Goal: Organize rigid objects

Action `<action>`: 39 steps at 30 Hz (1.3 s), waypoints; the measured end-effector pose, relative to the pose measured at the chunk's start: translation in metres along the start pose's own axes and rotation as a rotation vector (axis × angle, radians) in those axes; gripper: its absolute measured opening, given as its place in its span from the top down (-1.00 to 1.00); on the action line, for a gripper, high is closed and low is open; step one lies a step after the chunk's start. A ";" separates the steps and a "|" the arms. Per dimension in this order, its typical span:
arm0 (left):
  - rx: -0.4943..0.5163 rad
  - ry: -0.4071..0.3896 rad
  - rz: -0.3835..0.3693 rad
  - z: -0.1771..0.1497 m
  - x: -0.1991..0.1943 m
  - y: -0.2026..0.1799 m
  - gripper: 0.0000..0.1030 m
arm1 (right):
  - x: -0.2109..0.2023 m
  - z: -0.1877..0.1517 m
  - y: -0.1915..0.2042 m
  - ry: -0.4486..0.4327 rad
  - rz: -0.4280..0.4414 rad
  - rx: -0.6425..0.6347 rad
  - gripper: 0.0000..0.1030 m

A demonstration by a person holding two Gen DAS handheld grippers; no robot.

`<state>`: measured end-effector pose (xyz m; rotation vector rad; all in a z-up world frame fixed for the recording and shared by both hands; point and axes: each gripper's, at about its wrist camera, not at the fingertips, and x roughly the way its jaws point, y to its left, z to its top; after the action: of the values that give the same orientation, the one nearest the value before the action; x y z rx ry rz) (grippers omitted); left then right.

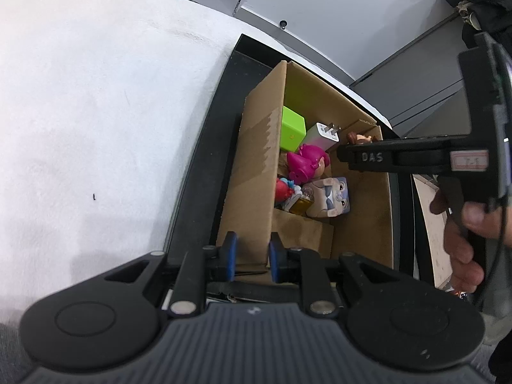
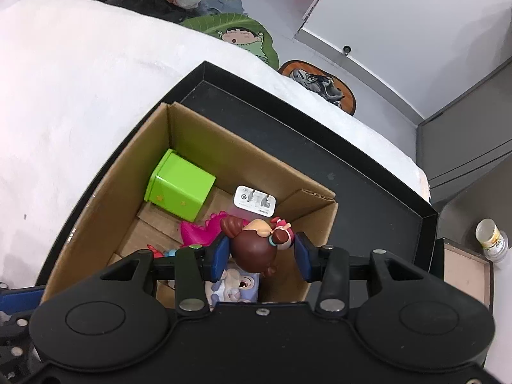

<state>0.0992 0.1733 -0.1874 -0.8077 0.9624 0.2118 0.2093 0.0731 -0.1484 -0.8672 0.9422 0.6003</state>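
Observation:
An open cardboard box (image 1: 252, 172) (image 2: 134, 166) stands in a black tray (image 1: 204, 147) (image 2: 368, 198). Inside lie a green cube (image 1: 292, 128) (image 2: 179, 188), a white charger plug (image 1: 323, 134) (image 2: 256, 200), a pink-haired troll toy (image 1: 307, 161) (image 2: 198, 228), a red and blue toy (image 1: 284, 190) and a grey-faced cube toy (image 1: 329, 198) (image 2: 238, 284). My left gripper (image 1: 252, 256) is shut on the box's near wall. My right gripper (image 2: 262, 254) holds a brown-haired doll figure (image 2: 256, 243) (image 1: 360, 137) above the box; its jaws stand wide, the right pad slightly off the doll.
The tray rests on a white fluffy cloth (image 1: 96, 128) (image 2: 80, 96). A small jar (image 2: 491, 240) stands on a wooden stand at the right. Shoes (image 2: 320, 84), slippers, bags and a leaf mat (image 2: 236, 32) lie on the grey floor beyond.

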 end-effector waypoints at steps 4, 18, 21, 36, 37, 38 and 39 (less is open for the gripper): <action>0.006 0.001 0.005 0.000 0.000 -0.002 0.63 | 0.008 -0.003 0.005 0.015 -0.013 -0.010 0.17; 0.008 -0.012 0.031 0.002 0.000 -0.005 0.64 | -0.034 -0.019 -0.029 -0.067 0.053 0.107 -0.06; 0.016 -0.015 0.041 0.000 -0.001 -0.007 0.64 | -0.044 -0.027 -0.041 -0.082 0.068 0.153 -0.14; 0.014 -0.069 0.130 -0.001 -0.035 -0.026 0.58 | -0.096 -0.075 -0.075 -0.158 0.105 0.341 -0.73; 0.016 -0.072 0.126 -0.002 -0.039 -0.028 0.57 | -0.100 -0.079 -0.077 -0.164 0.102 0.357 -0.78; 0.018 -0.076 0.120 -0.002 -0.044 -0.031 0.57 | -0.104 -0.084 -0.079 -0.169 0.103 0.375 -0.80; 0.020 -0.081 0.112 -0.003 -0.049 -0.033 0.57 | -0.106 -0.088 -0.080 -0.173 0.102 0.390 -0.82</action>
<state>0.0858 0.1569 -0.1323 -0.7220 0.9330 0.3291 0.1818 -0.0511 -0.0531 -0.4143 0.9096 0.5453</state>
